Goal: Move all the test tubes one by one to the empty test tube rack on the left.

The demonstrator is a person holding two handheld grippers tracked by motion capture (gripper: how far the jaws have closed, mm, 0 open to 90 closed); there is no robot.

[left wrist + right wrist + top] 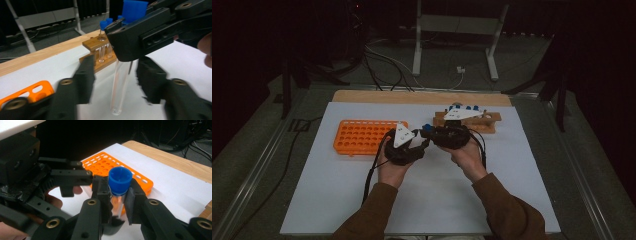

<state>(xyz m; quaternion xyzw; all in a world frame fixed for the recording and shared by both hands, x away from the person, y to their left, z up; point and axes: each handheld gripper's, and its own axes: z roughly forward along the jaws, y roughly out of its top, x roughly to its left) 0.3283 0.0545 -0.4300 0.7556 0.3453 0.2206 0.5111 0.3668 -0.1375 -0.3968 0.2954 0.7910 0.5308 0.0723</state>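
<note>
Right gripper (117,202) clamps the blue-capped tube (121,85) upright while left gripper (112,82), jaws apart around its glass, prepares to take it; next, squeeze shut.

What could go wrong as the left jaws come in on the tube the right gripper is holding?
The right gripper pinches the test tube just under its blue cap, glass hanging free. The left gripper straddles it without touching; an off-centre squeeze might tilt or crack it. The crowded jaws could collide. Releasing early might drop it short of the orange rack.
</note>
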